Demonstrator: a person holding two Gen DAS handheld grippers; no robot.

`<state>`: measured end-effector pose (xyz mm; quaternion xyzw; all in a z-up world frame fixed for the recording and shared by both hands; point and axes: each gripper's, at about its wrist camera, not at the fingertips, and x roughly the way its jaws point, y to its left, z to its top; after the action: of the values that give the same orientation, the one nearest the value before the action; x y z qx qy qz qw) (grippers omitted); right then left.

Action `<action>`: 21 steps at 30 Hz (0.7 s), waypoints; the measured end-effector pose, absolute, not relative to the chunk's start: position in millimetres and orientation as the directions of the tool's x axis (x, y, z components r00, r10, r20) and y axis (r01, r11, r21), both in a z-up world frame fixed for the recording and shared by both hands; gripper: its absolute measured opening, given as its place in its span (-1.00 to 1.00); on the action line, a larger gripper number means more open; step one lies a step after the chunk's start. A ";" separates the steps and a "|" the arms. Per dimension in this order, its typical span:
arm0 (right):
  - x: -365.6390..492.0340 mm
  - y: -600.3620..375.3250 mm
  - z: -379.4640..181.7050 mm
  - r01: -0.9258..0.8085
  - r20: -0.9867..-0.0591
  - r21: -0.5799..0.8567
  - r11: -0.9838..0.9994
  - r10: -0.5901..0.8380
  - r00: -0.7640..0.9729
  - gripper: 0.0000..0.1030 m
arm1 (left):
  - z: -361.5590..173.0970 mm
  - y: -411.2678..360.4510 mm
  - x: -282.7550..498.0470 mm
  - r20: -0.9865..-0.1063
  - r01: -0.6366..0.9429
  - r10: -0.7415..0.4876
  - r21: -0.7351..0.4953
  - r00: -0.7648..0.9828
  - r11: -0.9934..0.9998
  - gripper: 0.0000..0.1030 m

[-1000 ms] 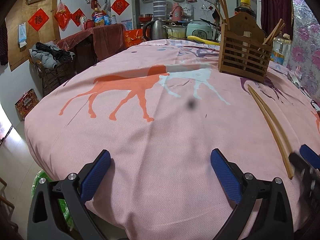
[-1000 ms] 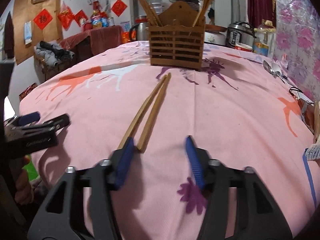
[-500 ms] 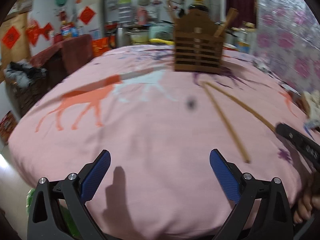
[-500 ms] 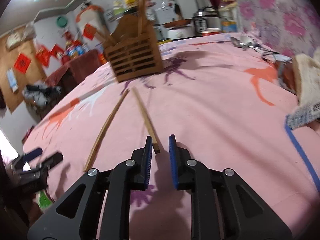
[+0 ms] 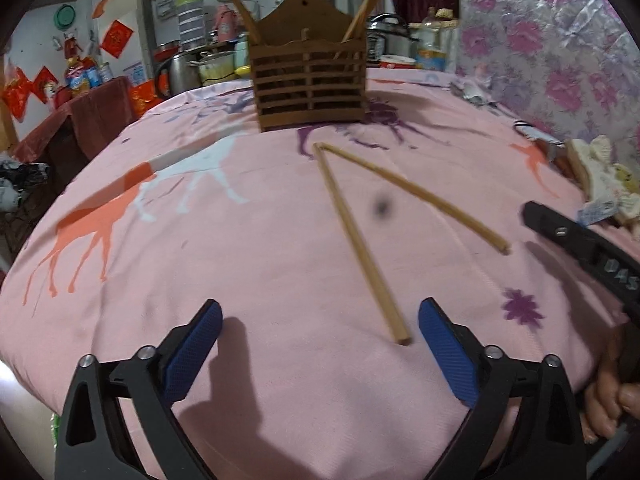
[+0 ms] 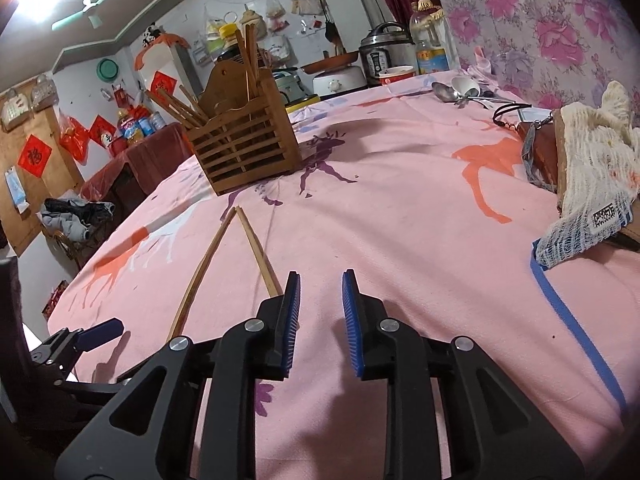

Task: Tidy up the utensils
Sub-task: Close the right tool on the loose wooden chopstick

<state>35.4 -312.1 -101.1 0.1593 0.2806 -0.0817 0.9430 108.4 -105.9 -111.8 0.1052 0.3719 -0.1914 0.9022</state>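
While two chopsticks (image 5: 362, 250) lie splayed near the table's (image 5: 240, 240) front edge, my left tool (image 5: 318, 354) is closing empty, my right tool (image 6: 320, 300) opening empty

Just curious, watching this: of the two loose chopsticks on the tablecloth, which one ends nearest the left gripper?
The steeper chopstick, whose near end lies just inside the left gripper. The other chopstick angles off towards the right gripper.

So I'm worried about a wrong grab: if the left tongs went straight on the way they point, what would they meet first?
Probably bare pink tablecloth. The left tongs, closing slightly with nothing between them, have the nearer chopstick just inside the right pad, so it might be grazed; depth is unclear.
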 end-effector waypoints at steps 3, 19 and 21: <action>35.2 -310.8 -100.9 0.239 -0.555 0.248 0.939 -0.064 0.829 -0.50 | -108.5 -90.6 115.7 -0.706 0.373 -0.238 0.040 0.667 0.927 0.69; 45.2 -277.0 -112.0 0.128 -0.601 0.162 0.979 -0.005 0.799 -0.49 | -109.0 -67.7 128.0 -0.682 0.329 -0.223 0.027 0.697 0.944 0.23; 47.1 -277.2 -114.3 0.128 -0.607 0.163 0.978 -0.003 0.794 -0.49 | -108.7 -69.9 129.5 -0.679 0.343 -0.242 0.016 0.693 0.939 -0.08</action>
<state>47.1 -277.2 -114.2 0.0981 0.3187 -0.0349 0.9421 129.5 -69.9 -108.7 0.0709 0.3575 -0.1595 0.9174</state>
